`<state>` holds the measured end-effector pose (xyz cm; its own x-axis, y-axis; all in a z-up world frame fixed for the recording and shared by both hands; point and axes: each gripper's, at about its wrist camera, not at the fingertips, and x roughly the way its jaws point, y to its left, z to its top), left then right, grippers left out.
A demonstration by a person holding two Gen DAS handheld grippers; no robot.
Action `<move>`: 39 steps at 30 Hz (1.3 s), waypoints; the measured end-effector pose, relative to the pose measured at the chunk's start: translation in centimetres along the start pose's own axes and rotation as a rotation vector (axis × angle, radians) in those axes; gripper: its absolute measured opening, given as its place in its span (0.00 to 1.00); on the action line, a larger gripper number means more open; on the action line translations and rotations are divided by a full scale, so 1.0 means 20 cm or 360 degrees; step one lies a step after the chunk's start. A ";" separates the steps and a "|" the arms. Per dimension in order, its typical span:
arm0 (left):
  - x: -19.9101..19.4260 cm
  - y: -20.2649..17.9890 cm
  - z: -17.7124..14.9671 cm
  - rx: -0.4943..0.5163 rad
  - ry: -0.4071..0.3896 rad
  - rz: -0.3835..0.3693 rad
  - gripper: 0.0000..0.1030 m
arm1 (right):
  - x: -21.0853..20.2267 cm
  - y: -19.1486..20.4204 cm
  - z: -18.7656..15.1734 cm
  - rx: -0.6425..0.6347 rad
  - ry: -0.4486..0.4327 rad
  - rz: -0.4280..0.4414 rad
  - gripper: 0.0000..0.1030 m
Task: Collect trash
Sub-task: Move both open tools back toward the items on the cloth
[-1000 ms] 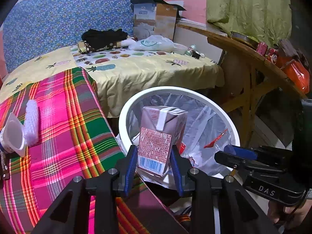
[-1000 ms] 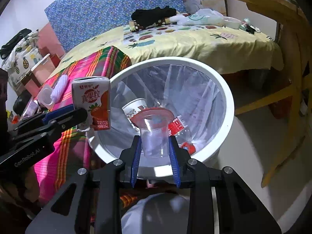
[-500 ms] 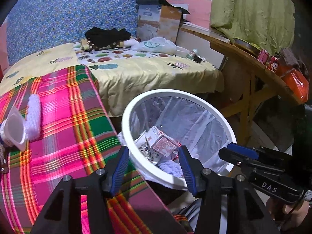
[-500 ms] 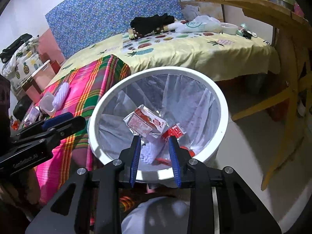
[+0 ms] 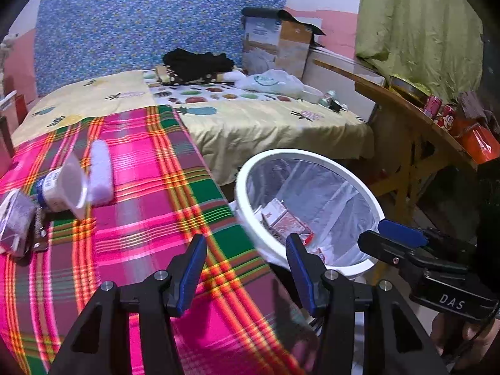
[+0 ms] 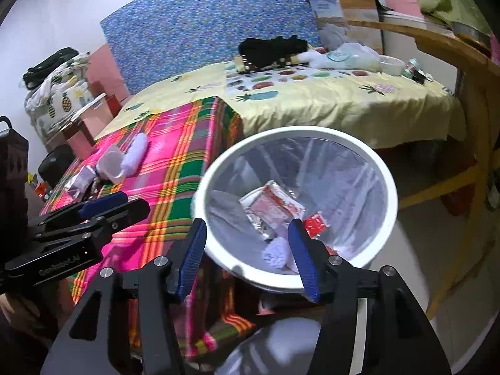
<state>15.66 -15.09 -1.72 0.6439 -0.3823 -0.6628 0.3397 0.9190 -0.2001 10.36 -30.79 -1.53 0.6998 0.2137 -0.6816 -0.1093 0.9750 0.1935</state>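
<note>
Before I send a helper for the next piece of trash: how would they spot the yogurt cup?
Find the plaid cloth beside the white bin. Near its far-left edge lies the yogurt cup, tipped on its side against a white foam roll. It alone shows an open mouth and a blue-printed label.

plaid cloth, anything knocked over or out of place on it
Yes: a plastic cup lies tipped on its side on the plaid cloth, with a white foam sleeve right beside it and a crumpled silver wrapper nearby. All three are loose, outside the white bin. No spill shows.
</note>
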 end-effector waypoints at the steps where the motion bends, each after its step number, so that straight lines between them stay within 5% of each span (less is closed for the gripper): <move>1: -0.01 0.01 0.00 -0.0007 -0.0004 0.0005 0.51 | 0.00 0.01 0.00 -0.0011 -0.0002 0.0010 0.54; 25: -0.31 0.26 -0.19 -0.0152 -0.0067 0.0222 0.51 | -0.03 0.32 -0.04 -0.0191 -0.0027 0.0213 0.54; 30: -0.35 0.31 -0.22 -0.0175 -0.0080 0.0278 0.51 | -0.02 0.38 -0.05 -0.0233 -0.0050 0.0253 0.61; 39: -0.43 0.45 -0.26 -0.0252 -0.0076 0.0359 0.51 | 0.02 0.47 -0.04 -0.0264 0.0029 0.0333 0.61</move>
<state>9.68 -2.99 -1.65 0.7241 -0.1668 -0.6692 0.0750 0.9836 -0.1640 9.13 -21.44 -0.51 0.6372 0.4111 -0.6519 -0.3652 0.9059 0.2143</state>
